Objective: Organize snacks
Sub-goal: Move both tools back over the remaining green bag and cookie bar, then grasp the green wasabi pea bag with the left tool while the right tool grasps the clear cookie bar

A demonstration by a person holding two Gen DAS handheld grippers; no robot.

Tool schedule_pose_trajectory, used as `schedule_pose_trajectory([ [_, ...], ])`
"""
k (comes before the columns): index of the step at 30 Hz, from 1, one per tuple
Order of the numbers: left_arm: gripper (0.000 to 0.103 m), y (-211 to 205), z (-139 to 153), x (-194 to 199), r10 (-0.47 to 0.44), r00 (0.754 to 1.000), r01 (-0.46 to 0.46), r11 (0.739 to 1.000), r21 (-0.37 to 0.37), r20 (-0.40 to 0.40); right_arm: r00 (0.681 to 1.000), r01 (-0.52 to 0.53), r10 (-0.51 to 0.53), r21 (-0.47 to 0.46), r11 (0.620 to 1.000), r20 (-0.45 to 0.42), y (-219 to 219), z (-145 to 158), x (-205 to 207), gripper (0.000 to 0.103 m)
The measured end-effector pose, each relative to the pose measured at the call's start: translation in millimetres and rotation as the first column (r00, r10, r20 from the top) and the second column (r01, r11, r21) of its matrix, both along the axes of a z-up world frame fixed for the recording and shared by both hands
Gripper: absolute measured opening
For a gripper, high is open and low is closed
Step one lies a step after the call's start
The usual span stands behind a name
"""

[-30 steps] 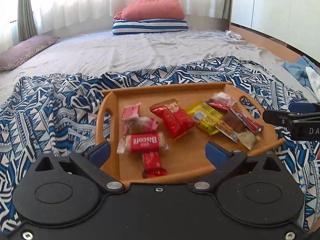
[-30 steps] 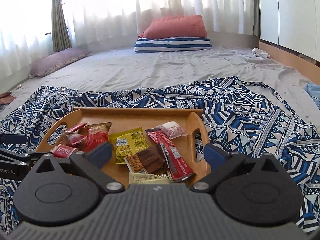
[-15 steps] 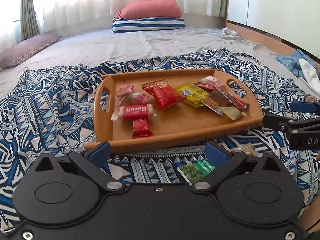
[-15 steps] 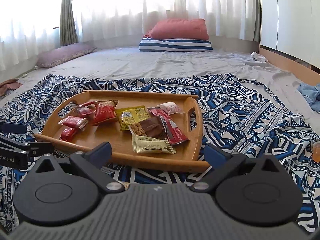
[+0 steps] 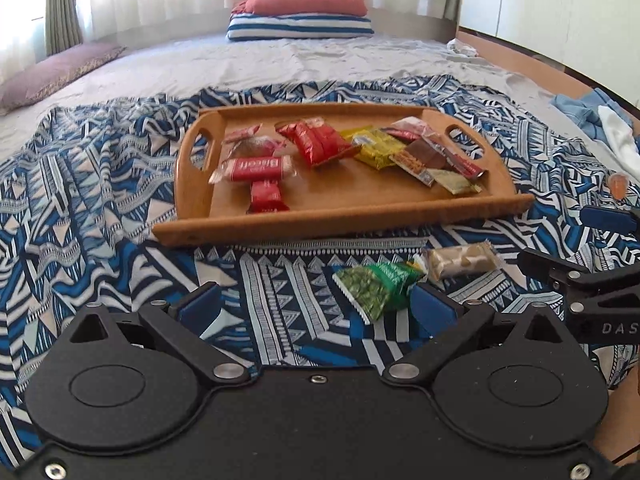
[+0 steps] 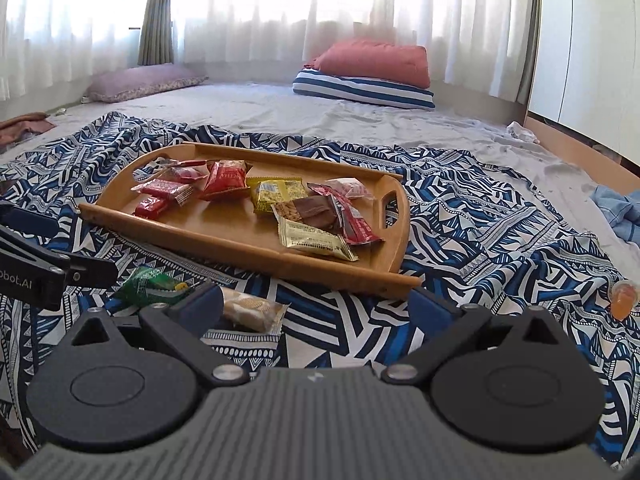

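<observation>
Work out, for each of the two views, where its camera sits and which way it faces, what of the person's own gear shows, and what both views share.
Left wrist: sits on the left gripper, low over the bedspread, facing the wooden tray; its own open fingers and the right gripper show.
Right wrist: sits on the right gripper, facing the tray's near right corner; its own fingers and the left gripper show.
Shared: tray, green packet, beige packet, pillows.

The green snack packet [image 6: 150, 285] is half hidden behind the left gripper [image 6: 60, 268]. The orange cup [image 5: 617, 185] is too small to identify, and the right gripper [image 5: 592, 292] runs off the frame's edge.
</observation>
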State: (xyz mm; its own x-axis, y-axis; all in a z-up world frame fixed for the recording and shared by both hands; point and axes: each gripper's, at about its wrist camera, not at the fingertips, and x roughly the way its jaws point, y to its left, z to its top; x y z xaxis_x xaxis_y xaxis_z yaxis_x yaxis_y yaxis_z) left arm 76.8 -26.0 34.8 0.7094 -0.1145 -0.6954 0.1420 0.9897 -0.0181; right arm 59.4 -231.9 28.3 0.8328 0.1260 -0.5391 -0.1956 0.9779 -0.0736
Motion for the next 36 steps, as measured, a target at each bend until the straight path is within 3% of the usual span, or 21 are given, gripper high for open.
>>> schedule_pose_trajectory([
  [13, 0.099, -10.3, -20.6, 9.5, 0.046, 0.998, -0.047, 0.999, -0.025, -0.031, 0.997, 0.063, -0.064, 0.042, 0.997, 0.041, 2.6, -21.6, -8.7, 0.103],
  [23, 0.09, -25.6, -29.4, 21.7, 0.034, 0.998, -0.037, 0.998, -0.06, -0.048, 0.996, 0.077, -0.079, 0.048, 0.996, 0.051, 0.3, -30.4, -13.9, 0.103],
  [36, 0.08, -39.7, -33.4, 23.3, -0.009, 1.0, 0.009, 1.0, 0.003, -0.028, 0.996, 0.085, -0.086, 0.067, 0.994, 0.027, 6.3, -38.2, -9.7, 0.103],
])
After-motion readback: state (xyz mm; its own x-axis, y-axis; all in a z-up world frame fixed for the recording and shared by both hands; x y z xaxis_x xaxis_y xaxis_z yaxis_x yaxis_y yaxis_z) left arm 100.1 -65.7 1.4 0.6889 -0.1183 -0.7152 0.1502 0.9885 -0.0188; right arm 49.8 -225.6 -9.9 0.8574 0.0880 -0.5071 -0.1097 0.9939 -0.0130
